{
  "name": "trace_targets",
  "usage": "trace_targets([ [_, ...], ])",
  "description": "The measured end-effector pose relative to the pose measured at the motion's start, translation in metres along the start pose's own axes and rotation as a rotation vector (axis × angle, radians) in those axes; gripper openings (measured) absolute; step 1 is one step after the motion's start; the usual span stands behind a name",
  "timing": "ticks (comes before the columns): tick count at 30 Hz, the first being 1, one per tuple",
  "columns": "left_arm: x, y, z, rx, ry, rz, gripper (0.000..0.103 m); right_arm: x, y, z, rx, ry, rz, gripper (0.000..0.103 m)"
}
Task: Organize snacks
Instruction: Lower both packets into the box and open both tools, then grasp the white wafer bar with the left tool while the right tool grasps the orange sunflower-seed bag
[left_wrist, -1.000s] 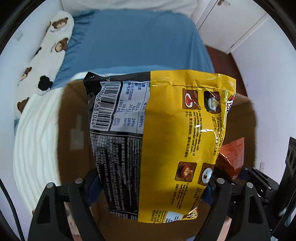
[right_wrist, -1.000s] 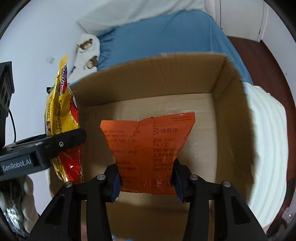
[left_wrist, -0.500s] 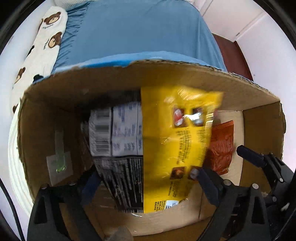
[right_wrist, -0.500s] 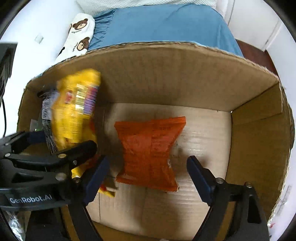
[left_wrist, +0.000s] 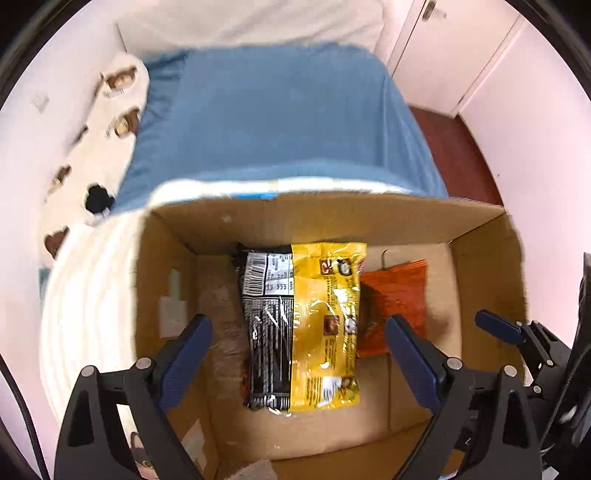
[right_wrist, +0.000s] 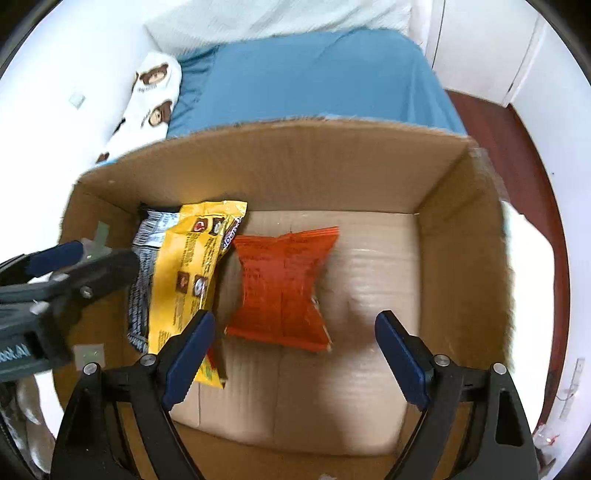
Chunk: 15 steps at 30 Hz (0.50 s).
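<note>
A yellow and black snack packet (left_wrist: 325, 325) lies flat on the floor of an open cardboard box (left_wrist: 332, 218). My left gripper (left_wrist: 297, 321) hangs above it, open, with its pads apart from the packet. An orange packet (right_wrist: 284, 284) lies beside it, partly tucked under the yellow packet's (right_wrist: 188, 273) right edge. Above the orange packet, my right gripper (right_wrist: 294, 317) has its jaws opening, and nothing is pressed between them. The left gripper's fingers (right_wrist: 74, 258) reach in from the left of the right wrist view.
The box (right_wrist: 295, 166) stands against a bed with a blue sheet (left_wrist: 280, 110). A bear-print pillow (right_wrist: 155, 96) and a white ribbed blanket (left_wrist: 88, 295) lie to the left. White cupboard doors (left_wrist: 443, 48) and a red-brown floor (right_wrist: 517, 155) are at the right.
Both grippers have opened and let go of their packets. The yellow packet and the orange one have dropped to the box floor and now lie flat.
</note>
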<state>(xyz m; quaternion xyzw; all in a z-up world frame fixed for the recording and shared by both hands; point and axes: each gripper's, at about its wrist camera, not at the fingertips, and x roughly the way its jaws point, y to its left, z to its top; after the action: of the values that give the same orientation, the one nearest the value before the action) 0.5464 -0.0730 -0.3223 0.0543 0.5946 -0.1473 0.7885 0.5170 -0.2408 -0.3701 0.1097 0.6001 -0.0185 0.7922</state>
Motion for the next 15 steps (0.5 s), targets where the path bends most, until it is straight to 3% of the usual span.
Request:
trace_targets([
  [7, -0.088, -0.002, -0.050, -0.028, -0.173, 0.005, 0.096, -0.076, -0.009, -0.047, 0.028, -0.141, 0.049, 0.091],
  [11, -0.120, -0.001, -0.093, -0.025, -0.205, 0.027, 0.096, -0.116, -0.007, -0.085, 0.052, -0.200, 0.091, 0.091],
  [15, -0.127, 0.010, -0.151, -0.010, -0.174, 0.080, 0.096, -0.137, -0.014, -0.138, 0.102, -0.175, 0.170, 0.091],
])
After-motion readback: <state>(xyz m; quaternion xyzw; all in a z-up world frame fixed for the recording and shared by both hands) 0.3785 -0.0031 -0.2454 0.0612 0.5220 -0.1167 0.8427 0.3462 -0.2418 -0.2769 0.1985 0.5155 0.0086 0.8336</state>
